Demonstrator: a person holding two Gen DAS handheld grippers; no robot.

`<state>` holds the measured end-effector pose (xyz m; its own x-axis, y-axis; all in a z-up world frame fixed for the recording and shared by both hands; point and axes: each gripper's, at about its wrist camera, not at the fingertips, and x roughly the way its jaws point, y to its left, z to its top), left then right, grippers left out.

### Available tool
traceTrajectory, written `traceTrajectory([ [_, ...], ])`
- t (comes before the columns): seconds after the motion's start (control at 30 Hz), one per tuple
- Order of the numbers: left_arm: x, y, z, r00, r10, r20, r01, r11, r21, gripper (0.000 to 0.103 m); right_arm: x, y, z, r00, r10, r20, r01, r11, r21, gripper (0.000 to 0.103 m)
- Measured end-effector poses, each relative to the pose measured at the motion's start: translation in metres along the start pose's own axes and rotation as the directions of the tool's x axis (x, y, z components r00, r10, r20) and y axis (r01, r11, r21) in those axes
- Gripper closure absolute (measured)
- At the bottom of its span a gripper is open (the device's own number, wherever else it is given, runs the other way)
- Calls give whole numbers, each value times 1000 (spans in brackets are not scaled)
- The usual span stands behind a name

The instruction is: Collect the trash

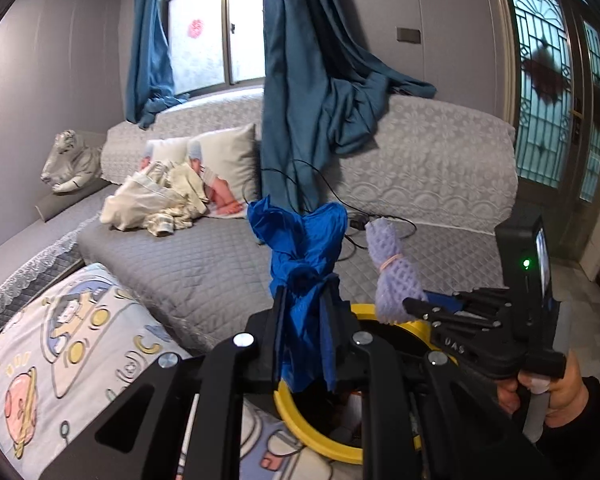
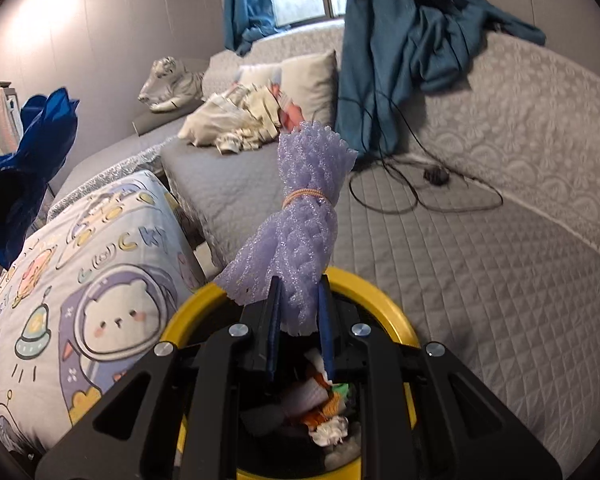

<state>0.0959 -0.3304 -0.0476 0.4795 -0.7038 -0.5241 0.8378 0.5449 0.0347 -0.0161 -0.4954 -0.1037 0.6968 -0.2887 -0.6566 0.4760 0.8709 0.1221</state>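
My left gripper point(image 1: 305, 292) is shut on a crumpled blue plastic bag point(image 1: 300, 240) and holds it upright over the yellow-rimmed trash bin point(image 1: 292, 412). My right gripper point(image 2: 300, 284) is shut on a purple foam net point(image 2: 308, 200) tied with a rubber band, above the same bin point(image 2: 384, 300). The bin holds several pieces of crumpled trash point(image 2: 324, 400). The right gripper with the foam net point(image 1: 392, 268) also shows in the left wrist view, close to the right of the blue bag. The blue bag point(image 2: 40, 132) shows at the left edge of the right wrist view.
A grey quilted sofa point(image 1: 204, 264) lies beyond the bin, with a cartoon-print pillow point(image 2: 92, 280) at the left. A black cable point(image 2: 420, 188), crumpled cream cloth point(image 1: 156, 200), cushions, a white tiger toy point(image 1: 70, 160) and a blue curtain point(image 1: 312, 92) are on the sofa.
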Motion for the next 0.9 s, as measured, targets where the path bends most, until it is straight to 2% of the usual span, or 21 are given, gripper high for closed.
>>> traceTrajectory([
  [0.17,23,-9,-3,999,-20,-35,20,1000,-14,86,16,-10,-10,999,-11,-51,12,1000,19,86],
  [0.27,32,-13,-5,999,-20,-40,20,1000,-14,79,22,-17,-12,997,-14,-71,17,999,43,85],
  [0.33,35,-14,-7,999,-19,-45,18,1000,-16,71,25,-22,-12,997,-19,-79,23,998,53,80],
  [0.37,38,-13,-8,999,-13,-49,12,1000,-22,61,26,-24,-12,996,-20,-84,25,998,60,71],
  [0.4,39,-12,-8,999,-11,-48,10,1000,-27,57,27,-25,-12,996,-21,-86,27,998,65,65],
  [0.7,29,10,-7,999,27,-36,-30,996,-81,56,19,-32,-2,997,-58,-50,62,994,90,65],
  [0.8,15,26,-7,999,44,-15,-45,993,-113,56,8,-27,8,998,-67,-17,68,994,90,65],
  [0.9,-10,49,-12,995,95,20,-91,985,-145,56,-6,-11,19,995,-89,37,87,995,55,65],
])
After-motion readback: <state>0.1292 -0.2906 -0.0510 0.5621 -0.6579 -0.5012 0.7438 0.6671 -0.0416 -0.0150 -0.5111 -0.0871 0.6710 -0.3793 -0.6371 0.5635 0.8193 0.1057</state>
